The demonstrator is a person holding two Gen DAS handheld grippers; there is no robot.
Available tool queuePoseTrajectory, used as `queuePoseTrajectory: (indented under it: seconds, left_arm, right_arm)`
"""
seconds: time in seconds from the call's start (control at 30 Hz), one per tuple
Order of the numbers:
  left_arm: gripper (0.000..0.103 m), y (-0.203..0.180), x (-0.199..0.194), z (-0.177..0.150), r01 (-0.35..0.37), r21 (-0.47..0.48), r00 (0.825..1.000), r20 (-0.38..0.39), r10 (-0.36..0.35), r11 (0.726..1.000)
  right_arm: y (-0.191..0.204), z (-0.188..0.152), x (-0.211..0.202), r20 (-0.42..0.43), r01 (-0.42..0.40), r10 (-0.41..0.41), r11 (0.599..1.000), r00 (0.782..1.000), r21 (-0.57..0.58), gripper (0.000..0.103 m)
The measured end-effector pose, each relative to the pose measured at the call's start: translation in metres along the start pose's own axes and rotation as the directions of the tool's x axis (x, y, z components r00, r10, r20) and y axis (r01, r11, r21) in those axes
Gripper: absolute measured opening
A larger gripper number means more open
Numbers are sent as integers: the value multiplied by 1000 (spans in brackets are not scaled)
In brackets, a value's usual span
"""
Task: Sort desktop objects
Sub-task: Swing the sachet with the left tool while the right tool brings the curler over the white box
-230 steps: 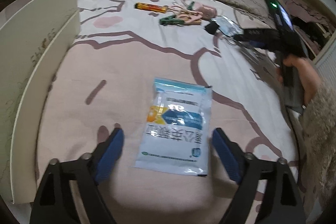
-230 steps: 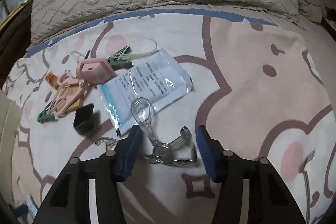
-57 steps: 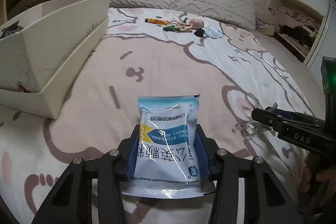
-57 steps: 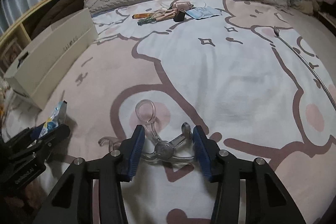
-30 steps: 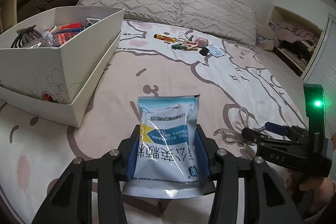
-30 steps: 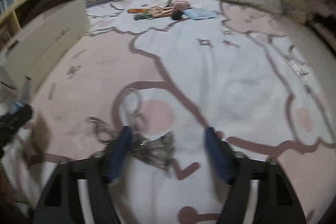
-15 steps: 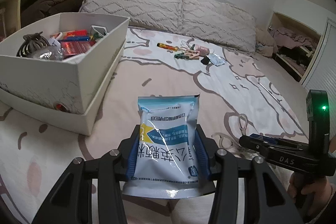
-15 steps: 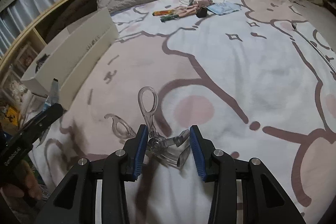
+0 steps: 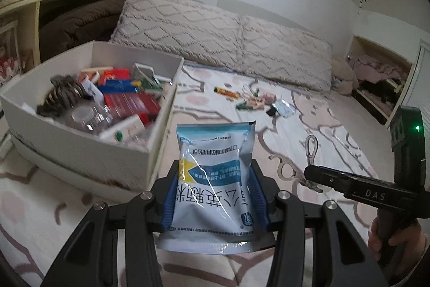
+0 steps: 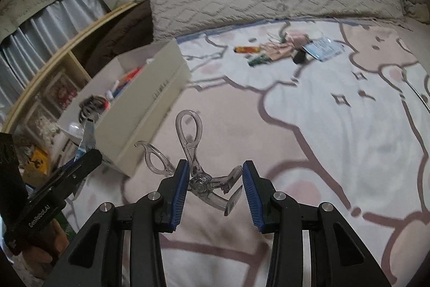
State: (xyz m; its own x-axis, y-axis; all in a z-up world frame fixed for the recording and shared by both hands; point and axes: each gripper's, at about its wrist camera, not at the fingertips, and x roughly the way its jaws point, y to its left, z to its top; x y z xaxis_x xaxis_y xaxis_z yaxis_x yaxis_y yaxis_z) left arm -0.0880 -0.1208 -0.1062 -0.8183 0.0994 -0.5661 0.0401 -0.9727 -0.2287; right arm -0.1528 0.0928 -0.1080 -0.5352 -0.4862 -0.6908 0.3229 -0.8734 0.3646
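Note:
My left gripper is shut on a white and blue foil sachet and holds it upright above the bed, just right of the white storage box. My right gripper is shut on clear plastic scissor-like tongs, lifted off the bedspread; the tongs also show in the left wrist view. The left gripper shows at the left of the right wrist view. The box also shows there.
The box holds several items: red and blue packs, a dark hair claw, a clear jar. A far pile lies on the bedspread near the pillows: an orange tube, green clips, a pink item, a black cap, another sachet. Shelving stands left of the bed.
Both grippers have risen and moved left toward the box with their loads. The inside of the box has come more fully into view.

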Motion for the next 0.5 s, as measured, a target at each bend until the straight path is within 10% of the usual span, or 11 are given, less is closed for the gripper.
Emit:
queuePoseTrajectory:
  seconds: [0.5]
  left_arm:
    - [47, 41, 4, 87, -41, -16, 998, 40, 42, 999]
  right_arm:
    - [50, 80, 26, -5, -96, 96, 991, 995, -91, 41]
